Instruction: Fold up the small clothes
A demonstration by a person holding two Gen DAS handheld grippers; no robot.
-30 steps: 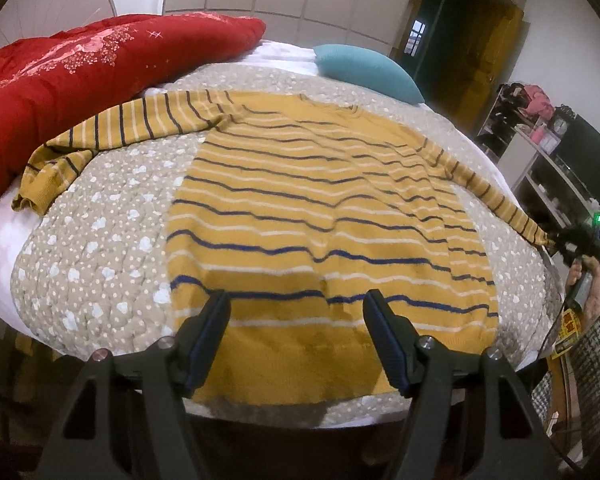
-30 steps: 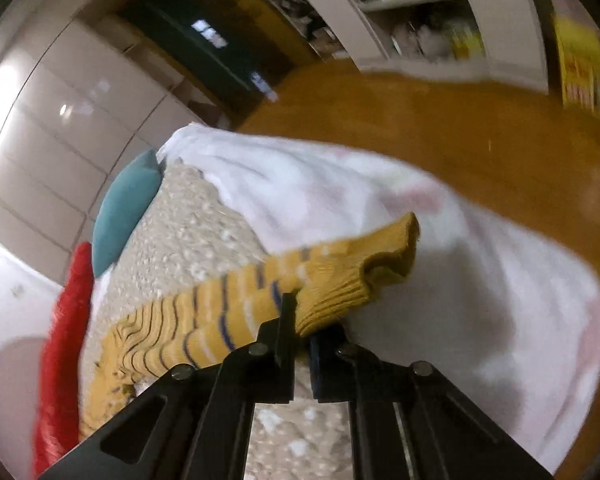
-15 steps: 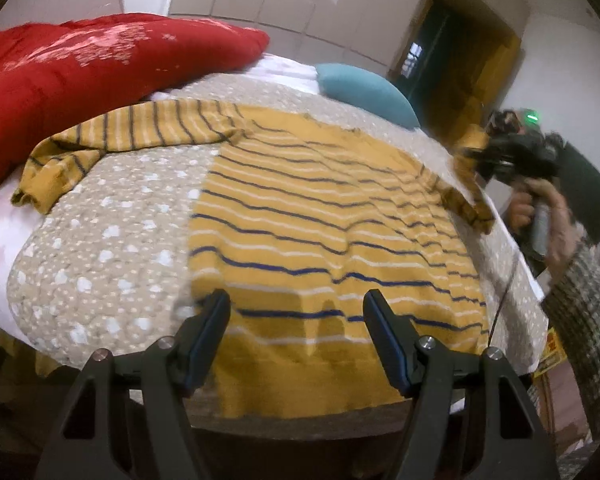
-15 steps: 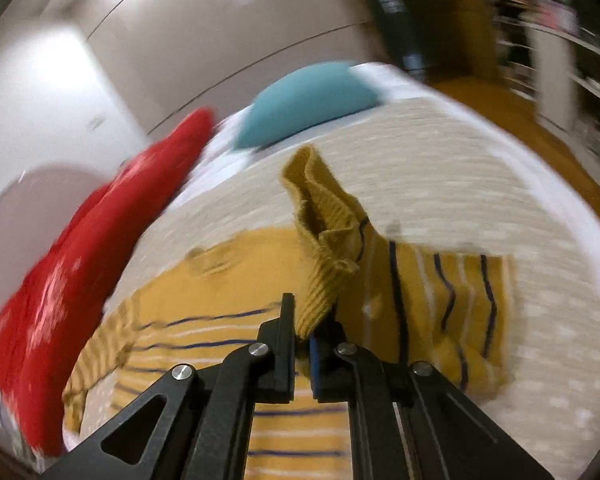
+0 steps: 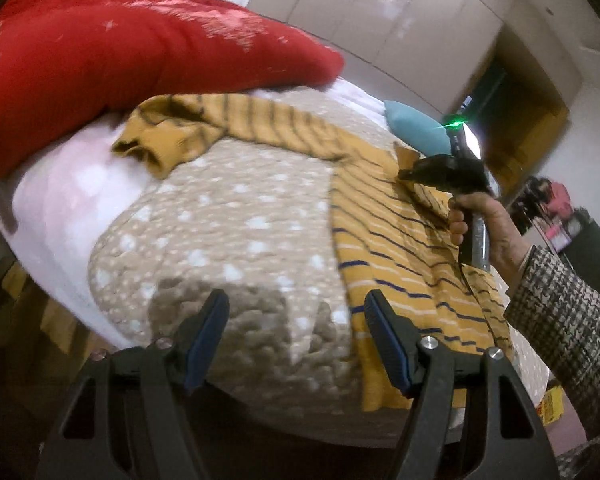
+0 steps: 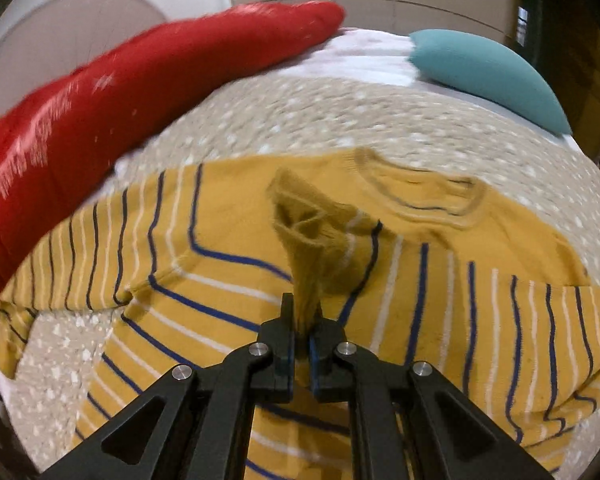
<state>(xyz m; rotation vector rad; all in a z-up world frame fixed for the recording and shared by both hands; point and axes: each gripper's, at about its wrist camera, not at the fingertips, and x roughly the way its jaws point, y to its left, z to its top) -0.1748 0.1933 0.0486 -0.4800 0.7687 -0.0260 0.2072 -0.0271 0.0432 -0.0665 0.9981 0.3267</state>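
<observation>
A yellow sweater (image 5: 400,240) with blue and white stripes lies flat on the dotted beige quilt (image 5: 228,240). My right gripper (image 6: 302,320) is shut on the sweater's right sleeve cuff (image 6: 312,232) and holds it over the chest, below the collar (image 6: 420,192). It also shows in the left wrist view (image 5: 404,174), above the sweater. My left gripper (image 5: 296,332) is open and empty above the quilt's near edge, left of the sweater's hem. The other sleeve (image 5: 204,128) lies stretched out toward the red duvet.
A red duvet (image 5: 120,48) is piled at the bed's far left. A teal pillow (image 6: 484,72) lies at the head. White sheet (image 5: 60,200) shows at the bed's edge. A dark doorway (image 5: 516,120) and shelves stand at the right.
My right gripper has carried the right sleeve cuff from the bed's edge up and across onto the sweater's chest. My left gripper has swung left, off the hem and over bare quilt.
</observation>
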